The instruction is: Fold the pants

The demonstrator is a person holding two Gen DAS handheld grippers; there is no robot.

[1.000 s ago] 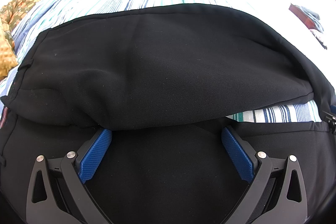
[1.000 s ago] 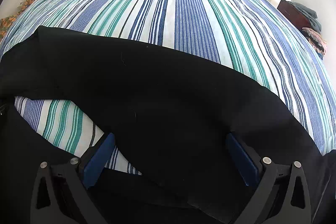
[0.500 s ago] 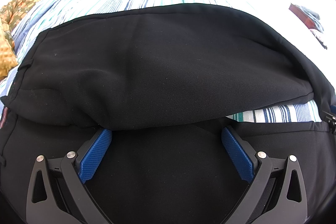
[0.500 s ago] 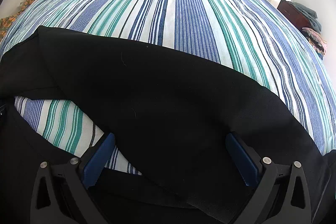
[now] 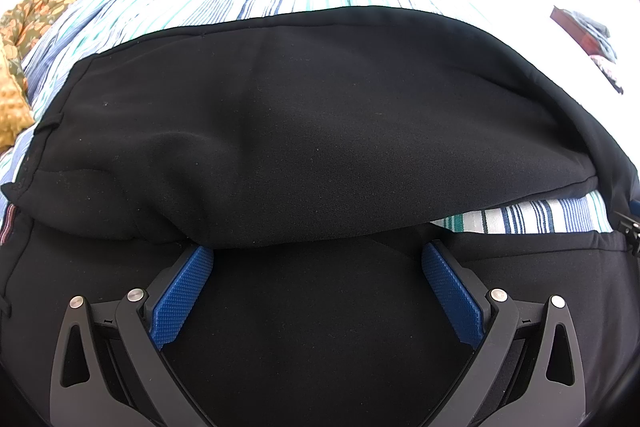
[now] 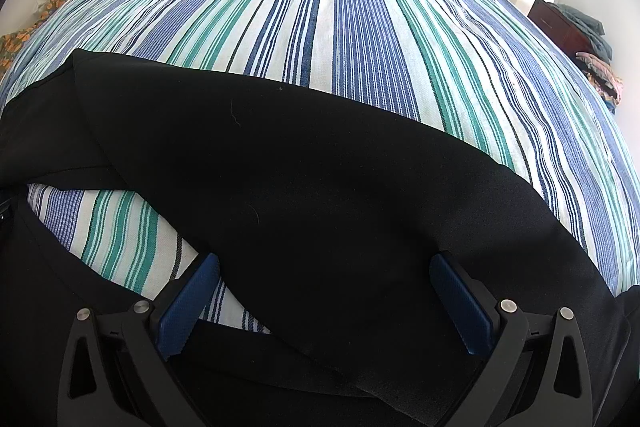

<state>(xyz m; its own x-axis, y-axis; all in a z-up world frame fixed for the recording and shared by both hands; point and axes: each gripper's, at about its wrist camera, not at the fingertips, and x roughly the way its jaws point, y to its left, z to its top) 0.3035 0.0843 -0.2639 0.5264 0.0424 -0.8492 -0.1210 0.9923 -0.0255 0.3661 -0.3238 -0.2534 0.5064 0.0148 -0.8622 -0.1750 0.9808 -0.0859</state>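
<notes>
Black pants (image 5: 304, 131) lie on the striped bed, one layer folded over another, and fill the lower half of both views (image 6: 340, 195). My left gripper (image 5: 316, 259) is open, its blue pads (image 5: 180, 295) spread wide just at the edge of the folded upper layer, resting over the lower layer. My right gripper (image 6: 324, 267) is open too, its blue pads (image 6: 460, 307) wide apart, with the black cloth lying between and over them. Neither gripper holds cloth.
The bed cover (image 6: 340, 27) has blue, green and white stripes and stretches far ahead. A patterned orange-green cloth (image 5: 24, 39) lies at the far left. A dark wooden cabinet with piled clothes (image 6: 576, 35) stands at the right.
</notes>
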